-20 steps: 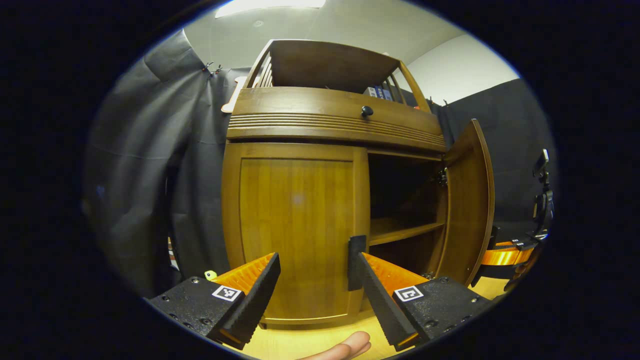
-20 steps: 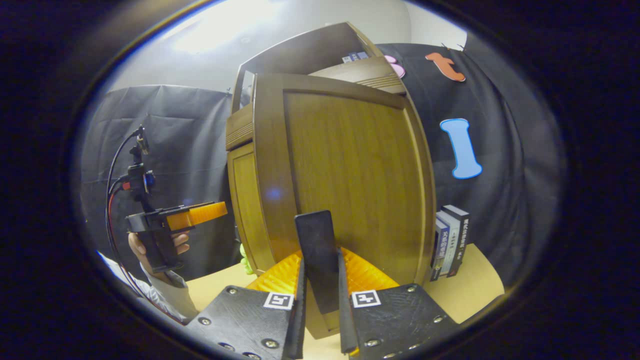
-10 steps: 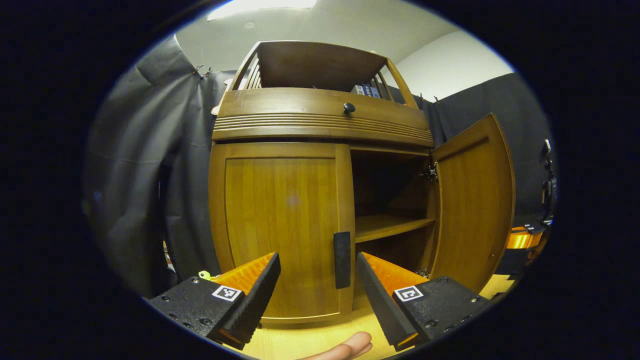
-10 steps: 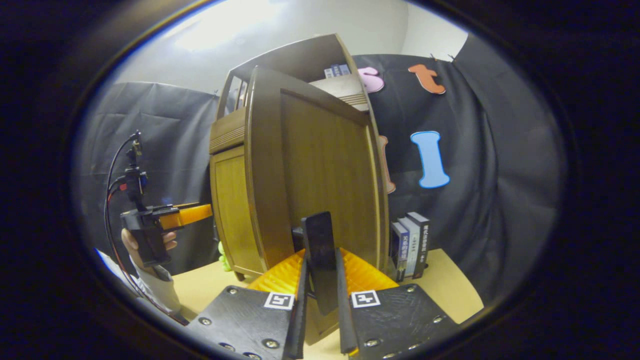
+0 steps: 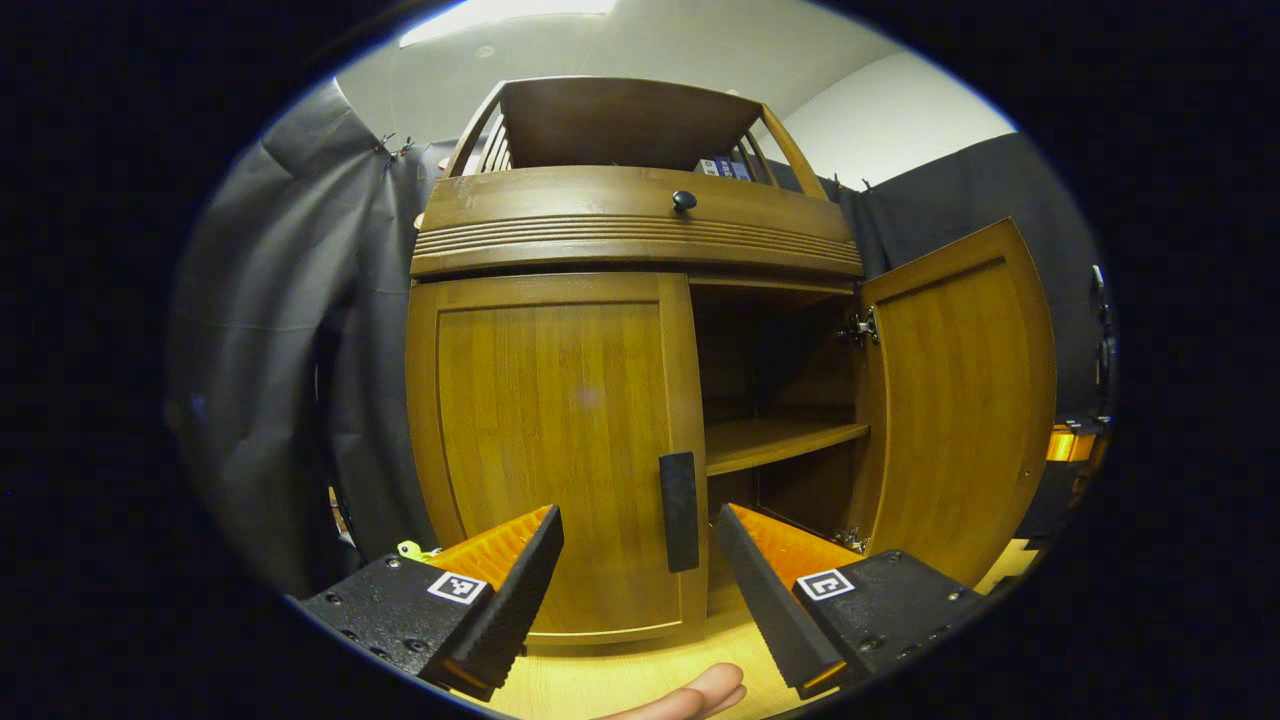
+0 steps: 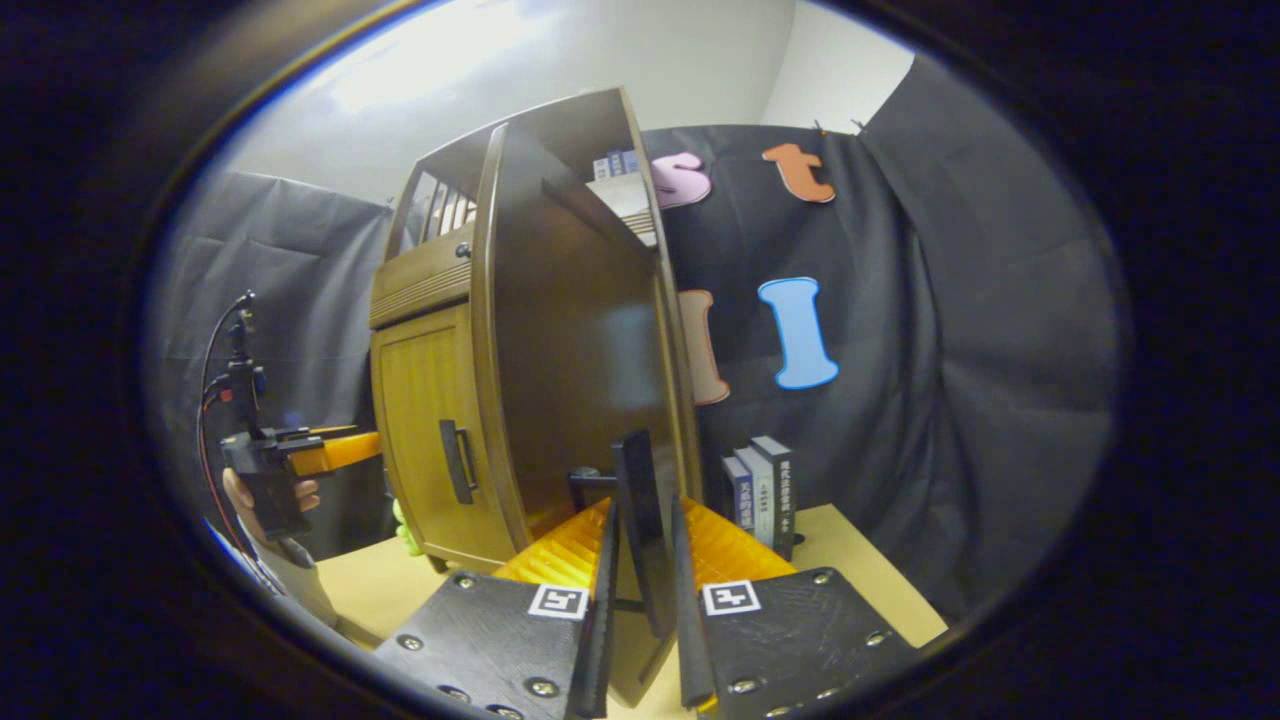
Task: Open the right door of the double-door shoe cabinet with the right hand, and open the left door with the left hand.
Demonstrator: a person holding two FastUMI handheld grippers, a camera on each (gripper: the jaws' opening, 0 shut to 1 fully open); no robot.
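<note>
Wooden shoe cabinet (image 5: 640, 215): in the left gripper view its right door (image 5: 960, 400) stands wide, left door (image 5: 550, 450) closed; left gripper (image 5: 640, 575) gapes before the left handle (image 5: 679, 511), which it should clamp next. In the right gripper view, right gripper (image 6: 640, 600) grasps the right handle (image 6: 638, 510).

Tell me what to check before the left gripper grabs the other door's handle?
1. Right door swung open: ok.
2. Right gripper clamped on the right door's handle: ok.
3. Left door is shut, handle free to grab: ok.
4. Left gripper open wide enough for the handle: ok.
5. Handle lined up between the fingers: ok, slightly toward the right finger.
6. Fingers far enough forward to close on the handle: cannot tell.
</note>
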